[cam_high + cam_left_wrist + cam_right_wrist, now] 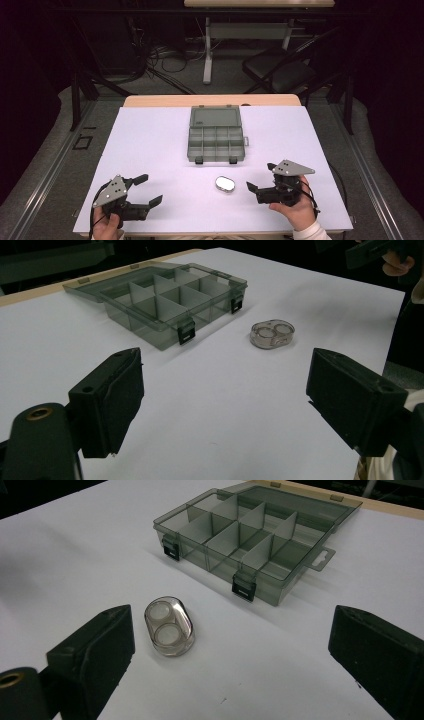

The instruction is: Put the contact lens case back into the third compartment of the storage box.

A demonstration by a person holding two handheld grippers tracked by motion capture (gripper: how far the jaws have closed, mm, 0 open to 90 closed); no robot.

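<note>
Capsule (pixel 224 183) lies on the sheet (pixel 150 145) just beside the right tongs (pixel 262 180); both tongs gape, empty.

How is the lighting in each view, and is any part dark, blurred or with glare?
High view: white table bright, room beyond nearly black. Left gripper view: organizer box sharp, near jaws soft and dark. Right gripper view: small clear case shows a slight glint and casts a soft shadow.

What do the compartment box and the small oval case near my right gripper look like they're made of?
Compartment box: smoky grey see-through plastic by the look, glossy; the dividers show through its walls, and the latches are opaque black. Small oval case: likely clear hard plastic, shiny, with glints on its rim and two pale round insets showing through the top. What the insets are made of cannot be told.
</note>
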